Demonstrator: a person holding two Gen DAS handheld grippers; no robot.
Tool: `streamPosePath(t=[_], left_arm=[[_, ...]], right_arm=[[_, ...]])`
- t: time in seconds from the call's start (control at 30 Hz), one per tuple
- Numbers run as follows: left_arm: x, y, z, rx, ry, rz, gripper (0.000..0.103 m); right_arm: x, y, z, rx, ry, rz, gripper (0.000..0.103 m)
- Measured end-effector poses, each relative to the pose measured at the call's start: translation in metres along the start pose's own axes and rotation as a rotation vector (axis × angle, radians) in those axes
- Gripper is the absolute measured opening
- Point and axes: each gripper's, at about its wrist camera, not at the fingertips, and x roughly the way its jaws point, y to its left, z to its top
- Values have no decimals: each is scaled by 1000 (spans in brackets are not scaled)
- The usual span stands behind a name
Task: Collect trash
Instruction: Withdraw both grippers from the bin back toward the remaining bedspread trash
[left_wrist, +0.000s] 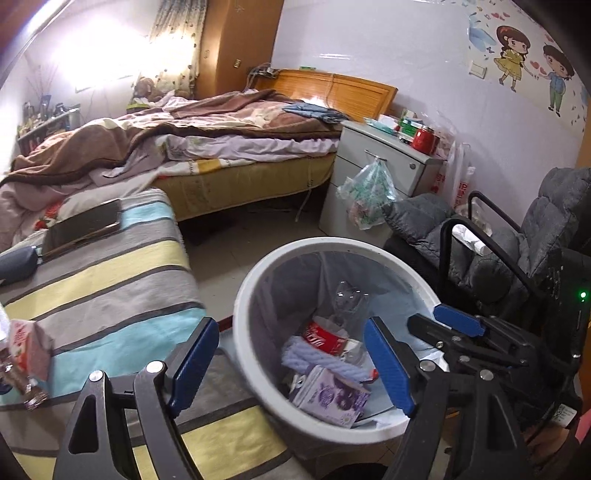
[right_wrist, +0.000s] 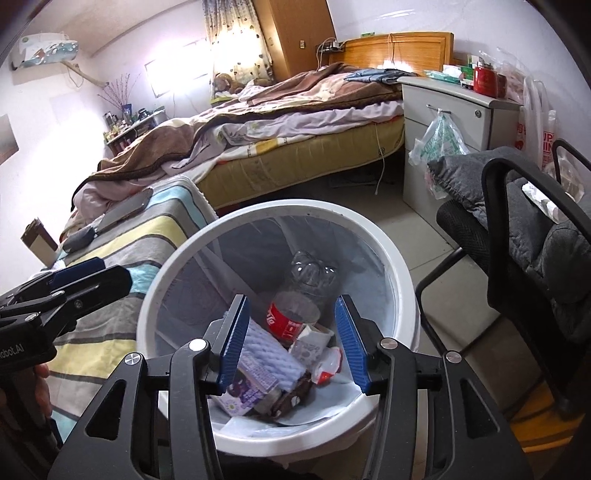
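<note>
**Both grippers open above the lined bin**

You hold the left gripper (left_wrist: 291, 362) with its blue pads spread wide and nothing between them; one pad hangs over the striped cover (left_wrist: 110, 273), the other over the mouth of the white trash bin (left_wrist: 243, 295). Your right gripper (right_wrist: 291, 343) is likewise open and empty, poised directly above the bin (right_wrist: 399, 273), pointing down into it.

Inside the bin, on its pale liner, lies the collected trash: a clear plastic bottle (right_wrist: 295, 306) with a red label, tilted with its base uppermost; a lilac ribbed sponge-like pad (right_wrist: 269, 354) beneath it; a purple printed carton (right_wrist: 245, 397) nearest you; and crumpled wrappers (right_wrist: 325, 365), whose exact kind is hard to tell at this angle.

On the striped cover at the left edge of the left wrist view, a pink carton (left_wrist: 27, 343) stands beside a blurred, small item. A grey padded chair (right_wrist: 535, 236) stands just beside the bin.
</note>
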Motion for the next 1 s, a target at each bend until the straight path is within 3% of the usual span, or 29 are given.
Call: streamPosePath(t=[0.4, 0.5, 0.7, 1.0], left_arm=[[-61, 34, -19, -18, -72, 75, 81], [-75, 48, -25, -43, -90, 98, 81], [-98, 88, -41, -106, -85, 113, 81], [-129, 159, -70, -213, -66, 245, 81]], right_arm=[[-18, 32, -1, -13, -58, 44, 51], [-22, 45, -2, -40, -83, 50, 57], [-24, 70, -3, -95, -119, 86, 58], [-15, 111, -6, -150, -110, 172, 61]])
